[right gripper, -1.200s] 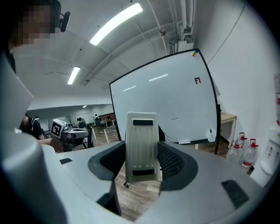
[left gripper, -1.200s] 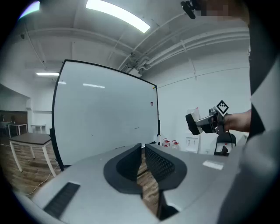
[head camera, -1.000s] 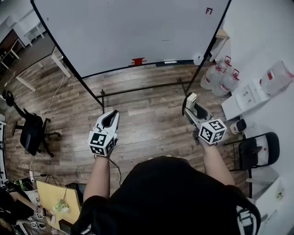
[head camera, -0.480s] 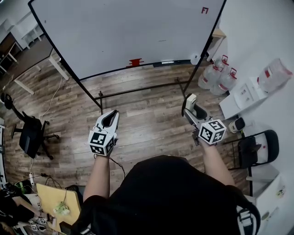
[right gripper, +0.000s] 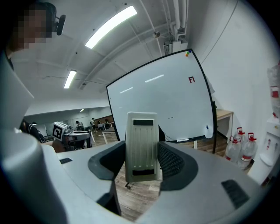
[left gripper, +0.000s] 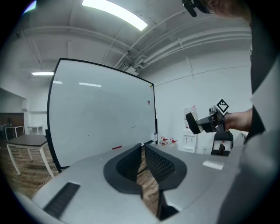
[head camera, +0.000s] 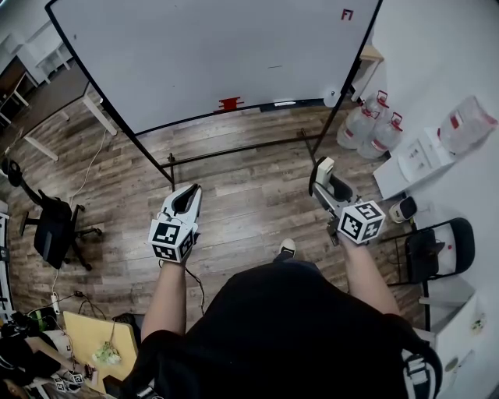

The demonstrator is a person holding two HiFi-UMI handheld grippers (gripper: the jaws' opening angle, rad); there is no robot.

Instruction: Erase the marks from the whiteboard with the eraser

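The right tool [head camera: 323, 175] was clamped on the pale eraser [right gripper: 141, 146], which stood upright between its jaws, well apart from the whiteboard [head camera: 218, 54] standing ahead on the wooden floor [head camera: 249, 187]. The left tool [left gripper: 143, 148] was closed, with nothing between its jaws. A small red mark [head camera: 347, 15] sat near the board's upper right corner, and a faint dark dash [right gripper: 172, 117] nearer its middle

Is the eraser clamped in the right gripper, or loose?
Clamped: the right gripper has its jaws against both sides of the eraser, upright between them.
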